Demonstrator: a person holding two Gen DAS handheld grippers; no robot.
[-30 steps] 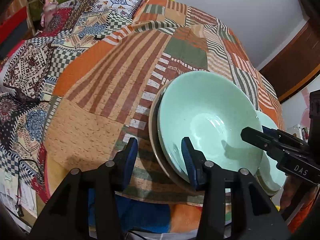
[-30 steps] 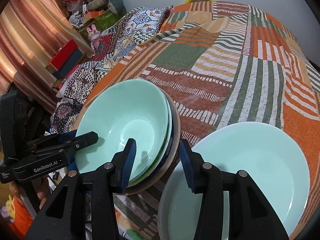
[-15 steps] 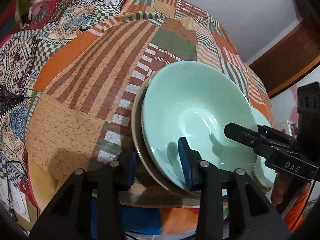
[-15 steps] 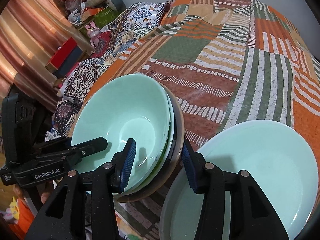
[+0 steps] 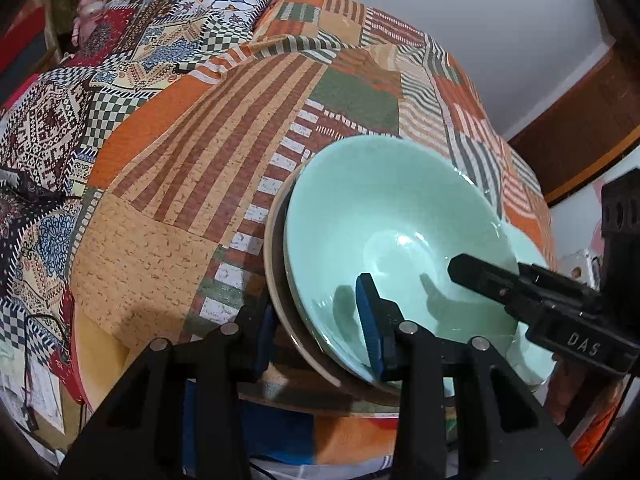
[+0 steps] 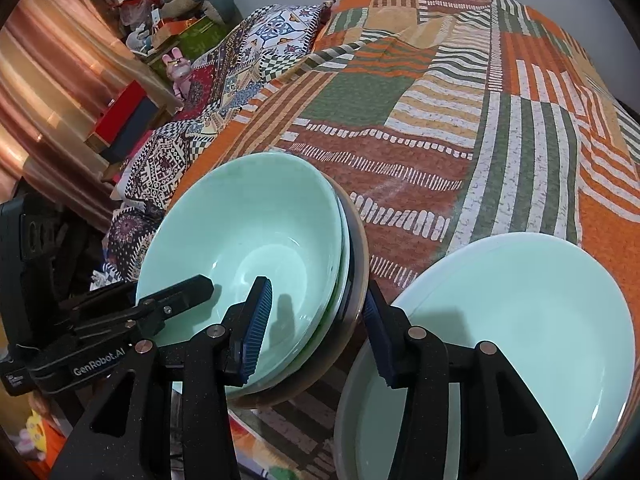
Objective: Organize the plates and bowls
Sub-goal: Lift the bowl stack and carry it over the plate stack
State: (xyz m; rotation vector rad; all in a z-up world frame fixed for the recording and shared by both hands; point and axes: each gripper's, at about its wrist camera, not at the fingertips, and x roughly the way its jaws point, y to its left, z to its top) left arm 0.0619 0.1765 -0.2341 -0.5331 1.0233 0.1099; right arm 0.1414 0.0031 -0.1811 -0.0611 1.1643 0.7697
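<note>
A stack of mint green bowls [image 5: 392,232] sits in a brown-rimmed bowl [image 5: 276,280] on the patchwork bedspread; it also shows in the right wrist view [image 6: 248,232]. My left gripper [image 5: 316,332] is open, its fingers straddling the stack's near-left rim, one finger inside the top bowl. My right gripper [image 6: 316,320] is open and straddles the stack's right rim, one finger inside, one outside. A pale green plate [image 6: 520,320] lies to the right of the stack.
The patchwork bedspread [image 5: 192,152] stretches far and left. A patterned quilt [image 6: 240,76] lies at the back left. Boxes and toys [image 6: 176,40] stand by the curtain. A wooden door [image 5: 580,120] is at the right.
Both grippers moved forward over the bowl stack's rim. The left gripper's fingers now straddle the rim, where before they were short of it.
</note>
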